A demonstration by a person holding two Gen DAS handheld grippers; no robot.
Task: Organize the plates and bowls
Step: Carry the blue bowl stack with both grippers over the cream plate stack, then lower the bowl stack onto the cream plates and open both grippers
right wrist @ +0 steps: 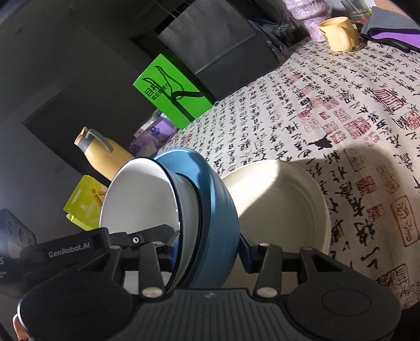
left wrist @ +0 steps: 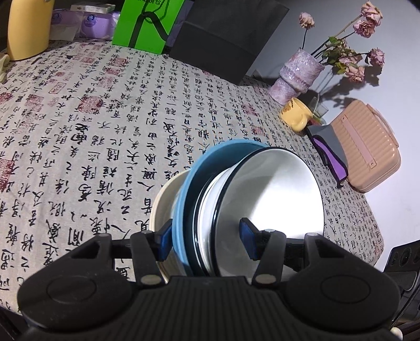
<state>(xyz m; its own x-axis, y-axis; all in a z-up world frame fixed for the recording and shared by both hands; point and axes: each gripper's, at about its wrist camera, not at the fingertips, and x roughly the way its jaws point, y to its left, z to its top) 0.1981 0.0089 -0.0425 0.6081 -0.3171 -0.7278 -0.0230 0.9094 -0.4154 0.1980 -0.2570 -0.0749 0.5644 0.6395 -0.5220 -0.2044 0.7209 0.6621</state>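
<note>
A nested stack is held between both grippers: a white bowl with a dark rim (left wrist: 275, 188) sits inside another white bowl, inside a blue bowl (left wrist: 189, 183). My left gripper (left wrist: 207, 236) is shut on the stack's rims, one pad outside the blue bowl, one inside the white bowl. My right gripper (right wrist: 207, 249) is shut on the same stack from the opposite side; there the white bowl (right wrist: 141, 199) and the blue bowl (right wrist: 210, 199) show. A cream plate (right wrist: 278, 207) lies on the tablecloth just beyond the stack; its edge shows in the left view (left wrist: 164, 199).
The tablecloth (left wrist: 92, 131) has calligraphy print. At the back stand a green box (left wrist: 147, 23), a black bag (left wrist: 225, 36), a yellow flask (left wrist: 29, 28), a purple vase (left wrist: 296, 73), a yellow mug (left wrist: 296, 115), a grey-purple cloth (left wrist: 330, 147) and a pink case (left wrist: 367, 147).
</note>
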